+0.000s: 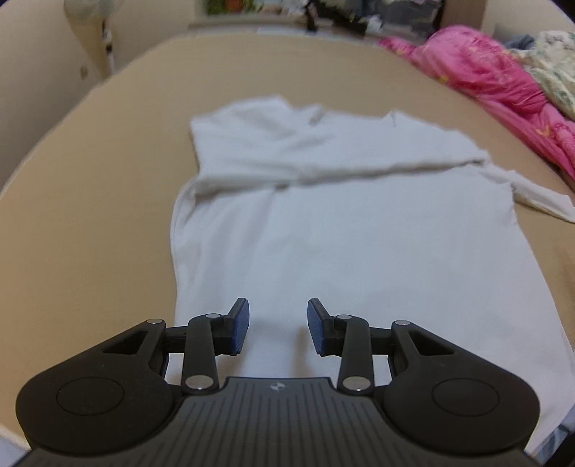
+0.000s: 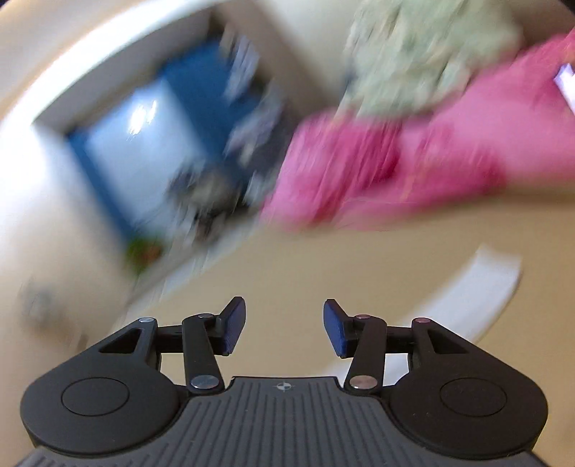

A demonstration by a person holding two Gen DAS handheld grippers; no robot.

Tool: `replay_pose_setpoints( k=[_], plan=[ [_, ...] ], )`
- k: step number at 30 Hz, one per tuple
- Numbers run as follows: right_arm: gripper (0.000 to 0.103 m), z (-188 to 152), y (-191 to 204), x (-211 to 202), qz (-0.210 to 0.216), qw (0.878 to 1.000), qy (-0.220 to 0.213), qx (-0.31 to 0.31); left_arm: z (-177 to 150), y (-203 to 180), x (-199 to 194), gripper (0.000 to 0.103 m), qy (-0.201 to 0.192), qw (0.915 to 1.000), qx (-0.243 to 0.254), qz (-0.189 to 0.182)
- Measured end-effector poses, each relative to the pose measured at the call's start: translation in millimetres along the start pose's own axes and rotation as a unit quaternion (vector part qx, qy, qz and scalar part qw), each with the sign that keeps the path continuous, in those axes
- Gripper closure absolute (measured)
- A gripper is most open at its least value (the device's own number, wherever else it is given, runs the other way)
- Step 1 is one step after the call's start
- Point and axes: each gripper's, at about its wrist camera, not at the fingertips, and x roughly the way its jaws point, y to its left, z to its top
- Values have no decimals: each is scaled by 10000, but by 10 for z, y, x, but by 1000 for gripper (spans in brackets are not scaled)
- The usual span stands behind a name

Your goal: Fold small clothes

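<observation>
A white T-shirt (image 1: 341,222) lies flat on the tan bed surface (image 1: 90,215). Its far part is folded across, and one sleeve sticks out at the right (image 1: 539,197). My left gripper (image 1: 278,325) is open and empty, hovering over the shirt's near hem. My right gripper (image 2: 284,328) is open and empty above the tan surface; its view is badly motion-blurred. A white piece of the shirt (image 2: 474,294) shows to the right of the right gripper.
A pink quilt (image 1: 496,82) and a pale floral blanket (image 1: 553,68) are heaped at the bed's far right; both also show blurred in the right wrist view (image 2: 395,169). A white fan (image 1: 100,32) stands at the far left. Clutter lines the far edge.
</observation>
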Motion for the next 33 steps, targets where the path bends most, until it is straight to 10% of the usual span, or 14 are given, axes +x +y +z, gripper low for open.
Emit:
replay_pose_setpoints(
  k=[2, 8, 11, 13, 16, 20, 25, 29, 30, 31, 33],
  plan=[
    [53, -423, 83, -31, -13, 9963, 854, 76, -102, 1, 183, 62, 688, 9975, 138, 116],
    [54, -1544, 72, 130, -763, 9458, 3157, -41, -31, -330, -196, 60, -381, 9951, 866, 297],
    [56, -1596, 268, 105, -538, 9522, 2968, -475, 275, -696, -246, 67, -878, 9897, 1125, 132],
    [60, -1493, 325, 90, -492, 9596, 2695, -644, 567, -1021, -169, 94, -1072, 9872, 1177, -29],
    [84, -1329, 255, 41, -541, 9666, 2458, -490, 1005, -1580, 78, 97, -1233, 9839, 1283, -188],
    [84, -1055, 1, 65, -1111, 9763, 1845, -206, 1412, -2300, 575, 95, -1179, 9827, 1364, -433],
    [81, -710, -337, 101, -1587, 9787, 1293, 181, 1625, -3007, 1197, 43, -1091, 9804, 1591, -395],
    [81, -677, -366, 229, -1611, 9795, 1194, 203, 1732, -3424, 1650, 41, -889, 9763, 1971, -90],
    [81, -710, -342, 283, -1588, 9798, 1200, 184, 1751, -3486, 1756, 52, -811, 9743, 2102, 22],
    [81, -714, -338, 297, -1579, 9799, 1212, 157, 1763, -3530, 1848, 87, -717, 9717, 2240, 196],
    [81, -757, -350, 273, -1603, 9790, 1258, 94, 1821, -3508, 1955, 99, -672, 9662, 2422, 568]
  ],
)
